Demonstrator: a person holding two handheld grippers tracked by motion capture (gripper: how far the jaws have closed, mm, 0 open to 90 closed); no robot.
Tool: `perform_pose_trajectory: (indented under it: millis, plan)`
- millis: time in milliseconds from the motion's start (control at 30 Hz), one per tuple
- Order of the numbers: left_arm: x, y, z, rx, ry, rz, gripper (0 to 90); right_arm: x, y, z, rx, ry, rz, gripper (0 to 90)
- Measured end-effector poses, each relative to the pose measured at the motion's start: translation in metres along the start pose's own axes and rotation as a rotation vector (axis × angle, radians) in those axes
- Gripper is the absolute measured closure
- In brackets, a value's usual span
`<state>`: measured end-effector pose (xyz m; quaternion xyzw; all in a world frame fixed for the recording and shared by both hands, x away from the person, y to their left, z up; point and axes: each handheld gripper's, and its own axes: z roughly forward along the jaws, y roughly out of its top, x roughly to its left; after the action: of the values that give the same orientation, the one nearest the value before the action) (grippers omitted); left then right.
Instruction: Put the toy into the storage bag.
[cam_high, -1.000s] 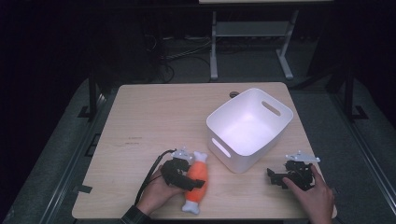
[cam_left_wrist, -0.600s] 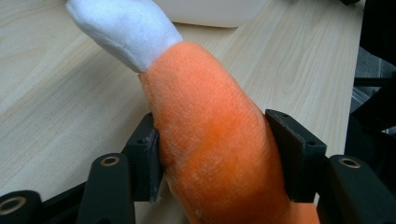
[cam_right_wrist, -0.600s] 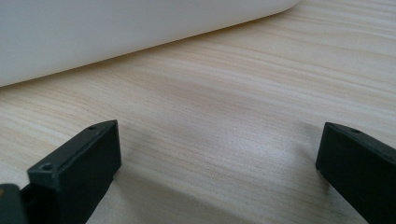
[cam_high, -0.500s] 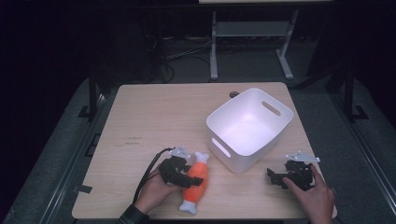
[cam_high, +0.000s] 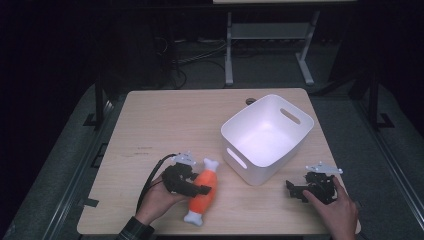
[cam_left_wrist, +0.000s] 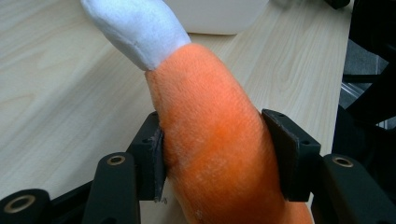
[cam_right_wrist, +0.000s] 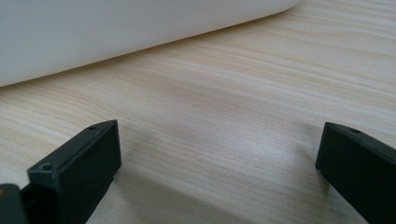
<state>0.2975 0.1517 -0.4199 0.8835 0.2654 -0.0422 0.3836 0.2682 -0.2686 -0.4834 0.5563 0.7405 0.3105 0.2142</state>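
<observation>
Left gripper (cam_high: 200, 189) jaws have just been closing and are now being pressed onto the orange plush drumstick toy with white bone ends (cam_high: 204, 192), near the desk's (cam_high: 165, 120) front edge. Right gripper (cam_high: 296, 190), jaws spread with nothing between, is being held at the front-right corner, beside the white plastic handled tub (cam_high: 300, 131).

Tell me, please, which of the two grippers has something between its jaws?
The left gripper: its jaws have just closed onto the orange plush toy. The right gripper stands open over bare table.
</observation>
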Motion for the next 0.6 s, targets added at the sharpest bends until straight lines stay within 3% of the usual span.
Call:
perform_pose_trajectory:
  millis: [600]
  plan:
    - [0.01,0.016,-0.034,-0.033,0.035,0.045,45.5,0.0,0.0,0.0,0.0,0.0,-0.001,0.0]
